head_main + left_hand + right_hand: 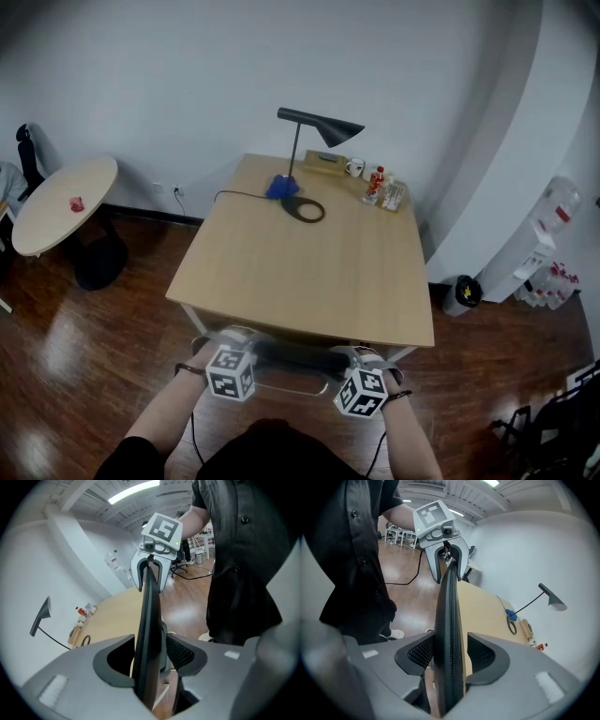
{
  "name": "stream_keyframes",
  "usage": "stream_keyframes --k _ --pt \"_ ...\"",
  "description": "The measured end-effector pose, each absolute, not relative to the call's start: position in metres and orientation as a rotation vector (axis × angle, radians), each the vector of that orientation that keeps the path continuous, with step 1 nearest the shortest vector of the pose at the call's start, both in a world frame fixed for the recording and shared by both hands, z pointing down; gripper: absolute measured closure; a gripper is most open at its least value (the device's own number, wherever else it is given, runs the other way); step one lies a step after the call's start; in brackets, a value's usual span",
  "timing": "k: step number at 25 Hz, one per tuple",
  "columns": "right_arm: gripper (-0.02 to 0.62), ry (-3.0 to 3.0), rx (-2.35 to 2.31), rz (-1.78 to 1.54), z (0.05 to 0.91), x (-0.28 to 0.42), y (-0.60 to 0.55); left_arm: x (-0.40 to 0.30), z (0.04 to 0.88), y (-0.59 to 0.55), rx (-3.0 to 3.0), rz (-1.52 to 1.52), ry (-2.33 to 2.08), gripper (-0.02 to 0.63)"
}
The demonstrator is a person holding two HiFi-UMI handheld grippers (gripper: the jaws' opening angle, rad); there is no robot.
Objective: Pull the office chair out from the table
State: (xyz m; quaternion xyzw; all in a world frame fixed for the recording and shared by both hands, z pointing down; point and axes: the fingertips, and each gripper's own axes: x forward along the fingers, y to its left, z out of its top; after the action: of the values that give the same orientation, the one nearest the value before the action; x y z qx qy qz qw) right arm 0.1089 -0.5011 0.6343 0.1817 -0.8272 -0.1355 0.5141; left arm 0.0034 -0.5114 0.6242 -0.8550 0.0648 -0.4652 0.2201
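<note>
The office chair's black backrest [291, 357] sits tucked against the near edge of the wooden table [309, 272]. My left gripper [223, 341] straddles its left end and my right gripper [363, 359] its right end. In the left gripper view the thin backrest edge [149, 616] runs up between my left gripper's [150, 660] open jaws with a gap on each side, and the right gripper [151, 573] straddles its far end. In the right gripper view the backrest [449, 611] stands between my right gripper's [450, 656] jaws, with a gap at the right pad; the left gripper [446, 566] shows beyond.
On the table's far end stand a black desk lamp [314, 127], a mug [354, 168], a bottle [376, 181] and small items. A round white table [66, 202] stands at the left and a small bin [462, 293] at the right, on the dark wood floor. I stand right behind the chair.
</note>
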Motion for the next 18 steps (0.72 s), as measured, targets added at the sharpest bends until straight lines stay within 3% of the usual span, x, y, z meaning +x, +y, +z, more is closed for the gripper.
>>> stream_keyframes --k 13,16,18 --pt "0.459 -1.75 0.379 -0.303 0.662 0.123 -0.507 -0.004 0.657 -0.524 -2.167 -1.498 0.151 0.422" --pt "0.477 -1.737 0.368 -0.31 0.663 0.123 -0.506 -0.008 0.662 -0.528 -2.092 -1.556 0.16 0.452" --pt "0.486 -1.721 0.363 -0.32 0.664 0.123 -0.507 -0.009 0.663 -0.533 -2.069 -1.568 0.188 0.519"
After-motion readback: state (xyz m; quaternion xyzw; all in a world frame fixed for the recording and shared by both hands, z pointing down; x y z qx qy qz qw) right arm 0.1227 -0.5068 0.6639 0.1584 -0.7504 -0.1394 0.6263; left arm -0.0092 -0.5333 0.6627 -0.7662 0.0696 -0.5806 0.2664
